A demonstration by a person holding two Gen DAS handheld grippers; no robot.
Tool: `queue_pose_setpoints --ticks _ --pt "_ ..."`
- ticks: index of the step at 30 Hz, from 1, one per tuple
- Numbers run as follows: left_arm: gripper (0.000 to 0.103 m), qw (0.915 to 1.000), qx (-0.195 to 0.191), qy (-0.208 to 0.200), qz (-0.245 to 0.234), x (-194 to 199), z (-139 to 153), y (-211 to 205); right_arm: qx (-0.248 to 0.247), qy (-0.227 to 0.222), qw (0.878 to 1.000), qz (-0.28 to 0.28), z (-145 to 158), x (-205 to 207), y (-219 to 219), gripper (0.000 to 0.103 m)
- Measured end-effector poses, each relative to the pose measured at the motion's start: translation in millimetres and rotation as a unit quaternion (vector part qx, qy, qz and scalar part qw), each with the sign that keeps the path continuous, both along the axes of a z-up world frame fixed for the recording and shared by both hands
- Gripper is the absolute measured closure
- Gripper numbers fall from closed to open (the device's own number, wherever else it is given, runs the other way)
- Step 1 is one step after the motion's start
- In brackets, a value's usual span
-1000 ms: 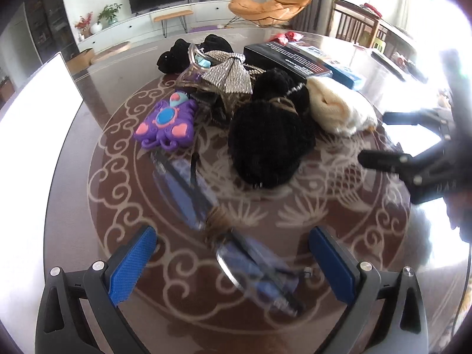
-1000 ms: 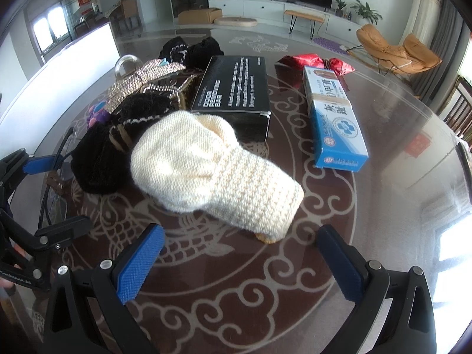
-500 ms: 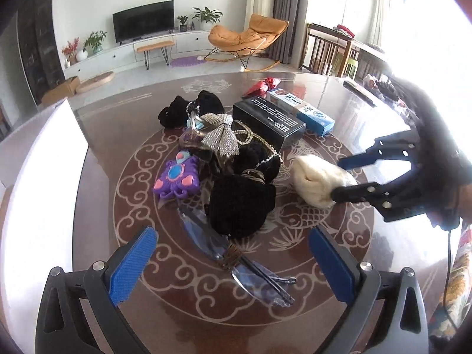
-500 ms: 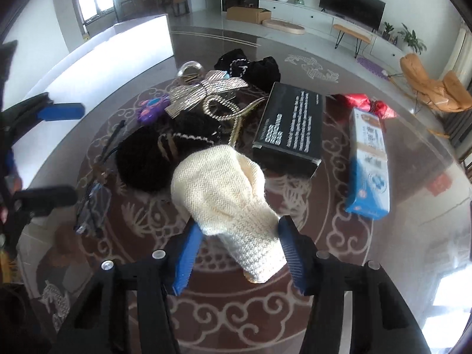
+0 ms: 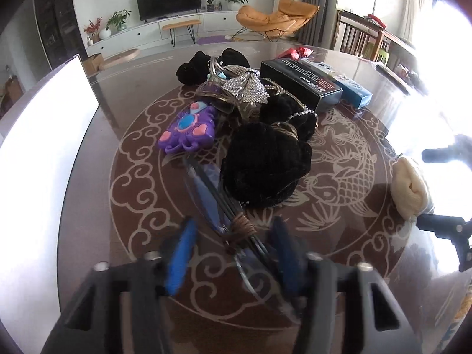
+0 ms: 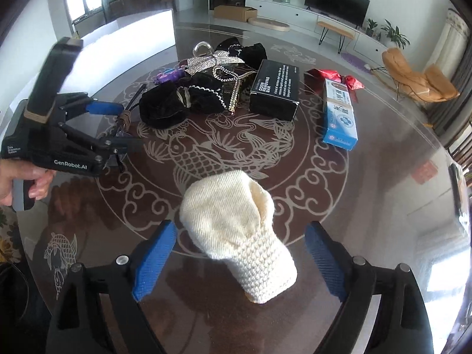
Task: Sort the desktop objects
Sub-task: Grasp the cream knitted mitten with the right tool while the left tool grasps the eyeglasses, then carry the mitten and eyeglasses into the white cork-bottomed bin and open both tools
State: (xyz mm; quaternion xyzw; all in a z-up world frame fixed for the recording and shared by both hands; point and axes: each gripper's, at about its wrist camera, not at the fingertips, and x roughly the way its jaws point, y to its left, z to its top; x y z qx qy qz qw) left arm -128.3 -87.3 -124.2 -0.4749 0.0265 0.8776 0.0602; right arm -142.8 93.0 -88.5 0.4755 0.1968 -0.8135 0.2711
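Observation:
A pair of folded glasses with cord wound round its bridge lies on the patterned round table in front of a black knitted hat. My left gripper is blurred, its blue pads drawn in on either side of the glasses. The right wrist view shows the same grip at the glasses. A cream knitted mitten lies flat on the table between the fingers of my right gripper. Its jaws are opening and the pads stand clear of the mitten.
The far pile holds a purple toy, a rhinestone bow and more black fabric. To its right are a black box, a blue carton and a red wrapper. A white board borders the table's left.
My left jaws have gone from wide open to drawn in around the glasses. My right gripper closed on the mitten, carried it away from the pile, and has spread its jaws again.

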Motion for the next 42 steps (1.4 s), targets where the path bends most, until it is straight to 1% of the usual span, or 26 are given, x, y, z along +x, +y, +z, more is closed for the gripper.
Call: queue_pose_setpoints --ticks 1,3,4,5,7,8,10,12,13,15,18,20,23,26,28,29,30,31,32,33,34,36,37,39,40,42 --pt "0.09 0.9999 0.012 -0.004 -0.005 3.1 1.2 -4.7 0.011 -0.006 1.0 0.006 -4.2 -3.0 -5.8 0.014" --pt "0.092 0.9996 0.027 -0.002 -0.009 16.0 6.3 -15.4 0.007 -0.024 0.999 0.022 -9.8 -4.1 -12.1 0.041" --pt "0.092 0.9995 0.031 0.002 -0.009 24.7 11.0 -19.8 0.011 -0.031 0.999 0.019 -11.1 -3.6 -13.2 0.048" --pt "0.092 0.9992 0.039 0.009 -0.007 34.4 17.1 -24.6 0.006 -0.031 0.999 0.013 -8.5 -1.3 -12.2 0.052" --pt "0.092 0.9977 0.064 0.023 0.001 54.6 31.8 -35.4 -0.012 -0.038 0.999 0.0 -1.1 5.3 -7.6 0.053" --pt "0.092 0.996 0.083 0.03 0.006 64.9 41.4 -40.9 -0.014 -0.036 0.999 -0.008 3.5 9.7 -5.6 0.053" --pt "0.092 0.9913 0.122 0.047 0.016 87.1 67.0 -52.7 -0.019 -0.034 0.999 -0.016 17.4 18.3 -3.1 0.053" --pt "0.092 0.9861 0.147 0.075 0.023 108.3 100.5 -68.3 -0.032 -0.027 0.999 -0.015 39.8 24.6 -9.1 0.053" --pt "0.092 0.984 0.15 0.092 0.03 119.3 118.5 -80.2 -0.042 -0.022 0.999 -0.011 54.6 26.9 -16.8 0.053" --pt "0.092 0.981 0.141 0.123 0.052 139.6 147.7 -110.9 -0.072 -0.016 0.997 0.006 87.5 29.1 -44.5 0.053" --pt "0.092 0.9779 0.116 0.139 0.105 162.6 172.2 -169.8 -0.127 -0.01 0.991 0.05 132.5 38.0 -113.6 0.053" --pt "0.092 0.9774 0.084 0.128 0.146 171.0 170.7 -208.3 -0.168 -0.02 0.981 0.089 152.3 43.8 -170.1 0.053" --pt "0.092 0.9716 0.068 0.089 0.209 179.9 147.0 -265.4 -0.21 -0.043 0.966 0.141 161.2 56.6 -258.2 0.053" --pt "0.092 0.9652 0.064 0.057 0.247 188.5 121.4 -300.7 -0.22 -0.064 0.959 0.167 148.8 66.6 -332.6 0.053" --pt "0.091 0.9636 0.061 0.039 0.257 194.3 106.3 -312.9 -0.209 -0.072 0.959 0.175 131.8 71.3 -370.1 0.052" --pt "0.091 0.9622 0.055 0.029 0.265 195.6 100.3 -316.3 -0.198 -0.075 0.961 0.175 121.8 73.4 -384.4 0.049" --pt "0.086 0.9608 0.051 0.022 0.271 196.6 95.1 -318.8 -0.184 -0.082 0.964 0.172 110.3 75.5 -395.4 0.046" --pt "0.071 0.9595 0.051 0.019 0.276 197.5 90.7 -320.2 -0.172 -0.089 0.967 0.168 99.7 76.8 -404.3 0.037" --pt "0.06 0.9587 0.054 0.018 0.279 198.0 87.8 -320.9 -0.164 -0.09 0.969 0.164 92.1 78.7 -409.0 0.029" --pt "0.035 0.9579 0.055 0.022 0.281 198.4 86.8 -320.0 -0.161 -0.085 0.97 0.16 88.2 80.2 -409.4 0.027" --pt "0.017 0.9576 0.053 0.031 0.282 198.9 87.6 -317.7 -0.165 -0.08 0.97 0.157 87.5 80.4 -407.5 0.026" --pt "0.015 0.9582 0.041 0.052 0.278 196.9 93.7 -309.2 -0.184 -0.07 0.968 0.154 93.4 80.3 -393.4 0.018" --pt "0.015 0.9581 0.039 0.061 0.277 196.0 99.3 -304.1 -0.193 -0.06 0.968 0.149 99.5 79.8 -383.3 0.016" --pt "0.015 0.9588 0.051 0.091 0.265 198.7 116.7 -287.0 -0.223 -0.042 0.963 0.142 114.0 78.4 -350.0 0.015" --pt "0.015 0.9603 0.059 0.106 0.251 200.7 126.0 -275.5 -0.232 -0.024 0.963 0.137 120.7 80.5 -329.8 0.013" --pt "0.015 0.9647 0.075 0.134 0.214 203.9 146.9 -241.6 -0.232 0.035 0.966 0.112 125.6 88.5 -278.9 0.005"
